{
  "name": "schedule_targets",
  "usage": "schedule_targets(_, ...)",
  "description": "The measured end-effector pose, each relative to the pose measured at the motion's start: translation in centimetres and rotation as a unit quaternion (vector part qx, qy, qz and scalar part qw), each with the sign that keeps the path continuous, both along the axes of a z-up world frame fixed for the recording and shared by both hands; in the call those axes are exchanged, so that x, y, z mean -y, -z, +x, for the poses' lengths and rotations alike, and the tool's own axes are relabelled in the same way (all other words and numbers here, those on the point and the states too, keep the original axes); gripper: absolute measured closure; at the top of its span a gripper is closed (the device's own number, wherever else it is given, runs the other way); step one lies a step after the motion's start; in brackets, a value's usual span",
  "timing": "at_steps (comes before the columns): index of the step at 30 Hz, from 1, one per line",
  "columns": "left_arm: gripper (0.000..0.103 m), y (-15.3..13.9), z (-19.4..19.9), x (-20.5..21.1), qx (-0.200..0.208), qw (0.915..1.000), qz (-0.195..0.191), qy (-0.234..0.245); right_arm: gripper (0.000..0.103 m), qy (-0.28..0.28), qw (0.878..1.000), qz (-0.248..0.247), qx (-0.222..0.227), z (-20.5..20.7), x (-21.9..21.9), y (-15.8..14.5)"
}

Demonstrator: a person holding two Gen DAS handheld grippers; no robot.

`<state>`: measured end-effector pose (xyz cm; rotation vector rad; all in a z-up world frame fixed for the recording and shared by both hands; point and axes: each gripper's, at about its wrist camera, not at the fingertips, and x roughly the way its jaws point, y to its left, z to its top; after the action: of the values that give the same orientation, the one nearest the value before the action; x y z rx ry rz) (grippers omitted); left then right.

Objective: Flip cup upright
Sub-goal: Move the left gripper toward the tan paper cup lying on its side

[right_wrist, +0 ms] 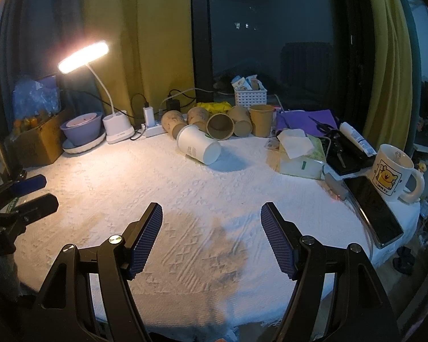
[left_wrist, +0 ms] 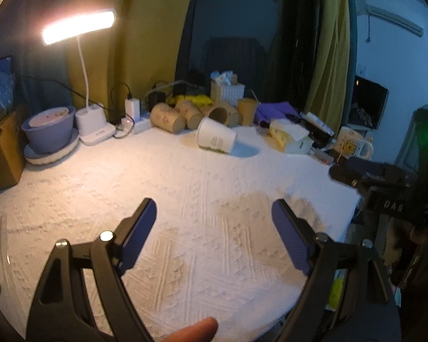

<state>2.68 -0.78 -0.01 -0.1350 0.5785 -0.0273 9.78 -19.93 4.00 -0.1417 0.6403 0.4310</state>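
- Far left: cardboard box (right_wrist: 38,142) at the table edge; blue plastic bag (right_wrist: 35,95) behind it.
- Next along: purple bowl (right_wrist: 81,129) seated in a shallow white dish (right_wrist: 84,145); lit desk lamp (right_wrist: 84,57) curving up from a white base (right_wrist: 118,129) just beside.
- Behind the lamp base: white power strip (right_wrist: 154,129) with a charger (right_wrist: 148,115) plugged in; cables trailing off.
- Near left, low: left gripper (left_wrist: 214,213) hovering over the white textured tablecloth (left_wrist: 185,176); blue pads (left_wrist: 141,228) spread wide, nothing between them; a fingertip showing at the bottom edge of the left wrist view.
- Centre back: row of brown paper cups (right_wrist: 219,125), most lying on their sides, one standing at the right end; white basket (right_wrist: 249,97) behind.
- Centre: white paper cup (right_wrist: 198,148) lying on its side on the cloth just in front of the brown row, well apart from both grippers.
- Near centre, low: right gripper (right_wrist: 211,219) above the cloth; blue pads (right_wrist: 147,228) wide apart, gripping nothing.
- Right of centre: tissue pack (right_wrist: 301,156) with a sheet pulled up; purple cloth (right_wrist: 305,121) behind with scissors (right_wrist: 323,125) on it.
- Right: dark items beside a white tube (right_wrist: 356,138); phone (right_wrist: 375,208) lying flat near the edge; cartoon mug (right_wrist: 393,172) upright just beside it.
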Motion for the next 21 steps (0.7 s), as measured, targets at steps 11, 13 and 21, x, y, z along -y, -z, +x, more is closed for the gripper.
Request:
schedule_targets(11,0.019,2.0,7.3,0.2,-0.109,0.9938,0.012,0.02,0.028,0.05,0.999,-0.007,-0.016,5.4,2.5,-0.1)
schedule_targets(13,0.019,1.7,8.7,0.5,-0.113,0.9931,0.017,0.027,0.028,0.058,0.998,-0.005,-0.023,6.9,3.0,-0.1)
schedule_targets(21,0.019,0.1,16.0,2.5,-0.131,0.9883,0.045,0.064,0.028,0.08,0.996,0.007,-0.05,12.5,5.0,0.6)
